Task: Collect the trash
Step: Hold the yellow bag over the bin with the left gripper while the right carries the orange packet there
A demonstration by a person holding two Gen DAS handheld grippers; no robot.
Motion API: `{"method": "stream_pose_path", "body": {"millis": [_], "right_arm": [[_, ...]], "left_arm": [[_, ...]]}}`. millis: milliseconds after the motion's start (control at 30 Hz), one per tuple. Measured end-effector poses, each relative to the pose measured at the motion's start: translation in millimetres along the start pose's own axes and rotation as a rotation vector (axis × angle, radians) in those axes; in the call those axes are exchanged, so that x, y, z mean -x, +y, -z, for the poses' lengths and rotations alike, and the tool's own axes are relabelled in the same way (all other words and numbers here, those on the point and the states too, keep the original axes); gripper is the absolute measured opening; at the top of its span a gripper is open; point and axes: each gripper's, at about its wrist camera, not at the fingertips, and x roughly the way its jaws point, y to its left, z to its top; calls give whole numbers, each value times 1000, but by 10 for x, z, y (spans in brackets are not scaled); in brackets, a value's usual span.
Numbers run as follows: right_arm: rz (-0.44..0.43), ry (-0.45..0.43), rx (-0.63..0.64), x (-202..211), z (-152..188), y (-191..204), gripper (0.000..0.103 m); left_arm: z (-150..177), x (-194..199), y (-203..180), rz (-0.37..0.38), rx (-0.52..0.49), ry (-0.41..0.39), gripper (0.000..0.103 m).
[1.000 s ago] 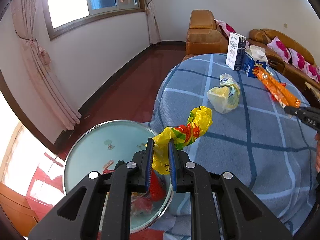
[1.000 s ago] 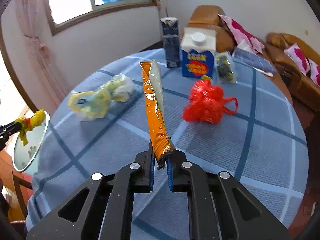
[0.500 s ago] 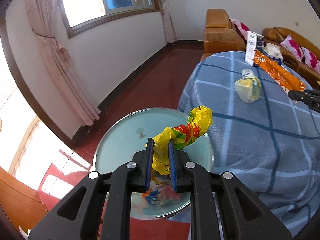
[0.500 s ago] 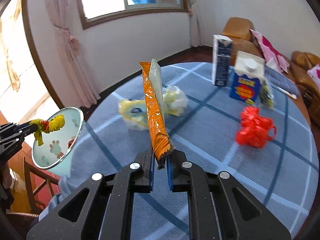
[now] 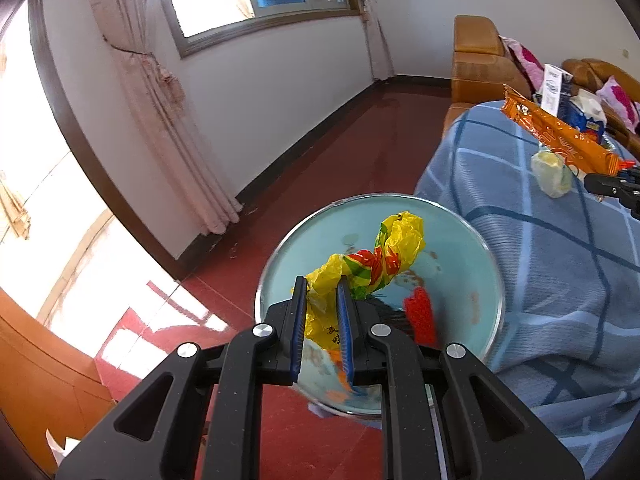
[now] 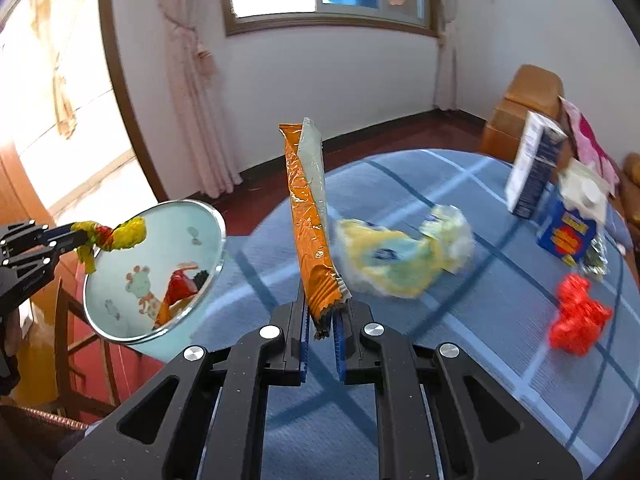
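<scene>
My left gripper [image 5: 322,292] is shut on a crumpled yellow and red wrapper [image 5: 384,256] and holds it over the mouth of a light blue bin [image 5: 472,240] that has some trash in it. In the right wrist view the left gripper [image 6: 76,236], its wrapper [image 6: 124,234] and the bin [image 6: 120,312] show at the left. My right gripper [image 6: 322,312] is shut on a long orange snack wrapper [image 6: 306,216] that stands upright above the table. The orange wrapper [image 5: 560,136] also shows in the left wrist view.
A round table with a blue checked cloth [image 6: 460,360] holds a crumpled yellow and white bag [image 6: 400,256], a red plastic bag [image 6: 576,320], a blue carton [image 6: 568,232] and a tall white and blue carton [image 6: 532,172]. An orange sofa [image 5: 480,56] stands behind. A wooden chair [image 6: 80,344] is beneath the bin.
My left gripper has moved left with the yellow wrapper, from the table's edge to above the bin. My right gripper has swung left with the orange wrapper, toward the bin side of the table.
</scene>
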Motion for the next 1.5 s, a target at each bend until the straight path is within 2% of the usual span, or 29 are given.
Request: {"method": "stream_pose_path", "body": {"millis": [600,1500], "right_arm": [[-83,35,150,-273,-56,463,11],[-121,41,233,-280,-75,666,11]], "left_arm": [[72,-56,200,-65,28,10,15],[77,-48,181,-64,27,12,15]]}}
